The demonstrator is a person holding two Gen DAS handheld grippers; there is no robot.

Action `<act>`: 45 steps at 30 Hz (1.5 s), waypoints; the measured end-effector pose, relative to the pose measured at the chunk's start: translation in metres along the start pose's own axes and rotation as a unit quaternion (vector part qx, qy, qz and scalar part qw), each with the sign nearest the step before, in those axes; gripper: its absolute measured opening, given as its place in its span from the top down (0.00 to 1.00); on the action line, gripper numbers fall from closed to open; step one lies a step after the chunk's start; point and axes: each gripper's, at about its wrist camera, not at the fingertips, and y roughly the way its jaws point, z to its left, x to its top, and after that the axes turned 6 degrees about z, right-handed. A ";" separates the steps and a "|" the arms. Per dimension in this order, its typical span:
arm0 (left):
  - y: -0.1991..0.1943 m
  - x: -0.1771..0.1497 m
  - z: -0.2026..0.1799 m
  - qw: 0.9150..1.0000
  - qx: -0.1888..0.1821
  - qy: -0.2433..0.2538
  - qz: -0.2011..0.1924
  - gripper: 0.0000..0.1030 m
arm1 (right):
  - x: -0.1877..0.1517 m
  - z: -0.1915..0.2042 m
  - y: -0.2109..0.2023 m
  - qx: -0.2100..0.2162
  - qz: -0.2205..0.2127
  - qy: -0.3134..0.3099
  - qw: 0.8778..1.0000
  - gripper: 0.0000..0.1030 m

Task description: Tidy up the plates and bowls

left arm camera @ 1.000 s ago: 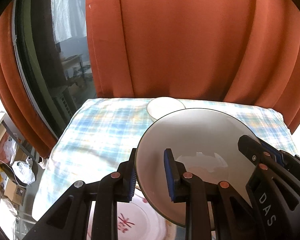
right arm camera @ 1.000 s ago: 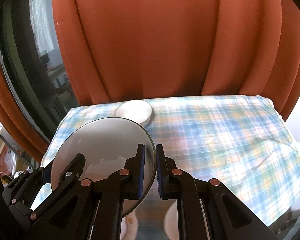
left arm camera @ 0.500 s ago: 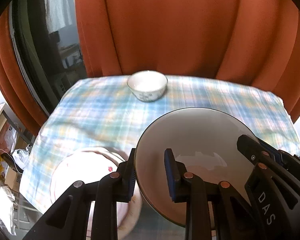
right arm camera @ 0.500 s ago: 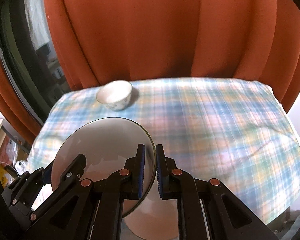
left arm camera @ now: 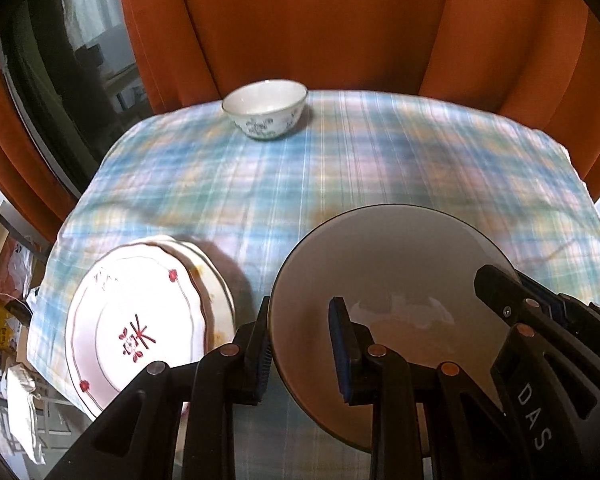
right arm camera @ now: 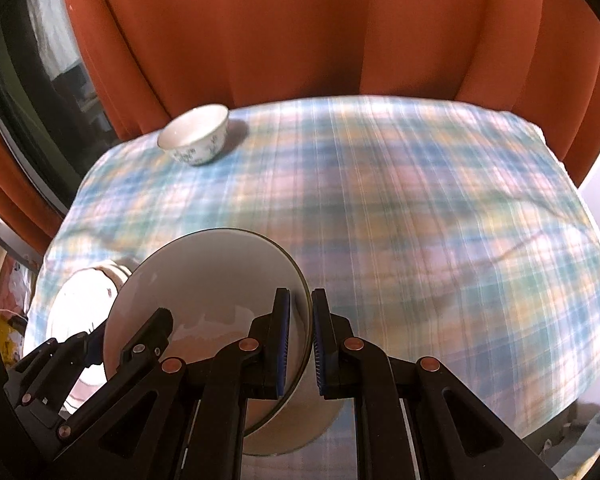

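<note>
Both grippers hold one plain grey-white plate (left arm camera: 392,268), also in the right wrist view (right arm camera: 216,276), raised above the table. My left gripper (left arm camera: 300,354) is shut on its left rim. My right gripper (right arm camera: 300,340) is shut on its right rim and shows in the left wrist view (left arm camera: 540,320). A stack of white plates with red markings (left arm camera: 140,320) lies at the near left, also in the right wrist view (right arm camera: 80,296). A small white bowl with blue flowers (left arm camera: 265,109) stands at the far edge (right arm camera: 196,136). Another white dish (right arm camera: 296,428) lies under the held plate.
The table is covered by a blue and yellow plaid cloth (left arm camera: 380,160), also in the right wrist view (right arm camera: 440,220). Orange curtains (left arm camera: 320,20) hang behind the far edge. A dark window (left arm camera: 80,60) is at the left, with clutter on the floor below.
Both grippers have tilted downward with the plate still gripped. The stack of marked plates and the near part of the table have come into view; the small bowl now appears farther up.
</note>
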 end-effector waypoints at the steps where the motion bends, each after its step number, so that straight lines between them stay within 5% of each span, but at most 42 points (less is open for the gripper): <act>1: 0.002 -0.002 -0.002 1.000 0.001 0.001 0.003 0.78 | -0.001 -0.001 0.002 0.000 0.003 0.000 1.000 0.86; 21: 0.023 -0.020 -0.016 0.999 -0.014 0.014 0.047 0.77 | -0.022 -0.015 0.017 -0.017 0.026 -0.002 1.000 0.83; 25: 0.024 -0.019 -0.014 0.998 -0.033 0.017 0.050 0.68 | -0.023 -0.015 0.017 -0.019 0.021 0.005 1.000 0.83; 29: 0.020 -0.016 -0.011 0.998 -0.042 0.027 0.045 0.61 | -0.022 -0.011 0.017 -0.015 0.026 0.016 0.999 0.61; 33: 0.012 -0.010 -0.002 0.997 -0.060 0.038 0.029 0.40 | -0.018 -0.004 0.012 -0.018 0.022 0.028 0.999 0.38; 45: -0.018 0.012 0.055 0.995 -0.086 0.045 -0.020 0.32 | 0.001 0.051 -0.022 -0.043 -0.021 0.027 0.998 0.31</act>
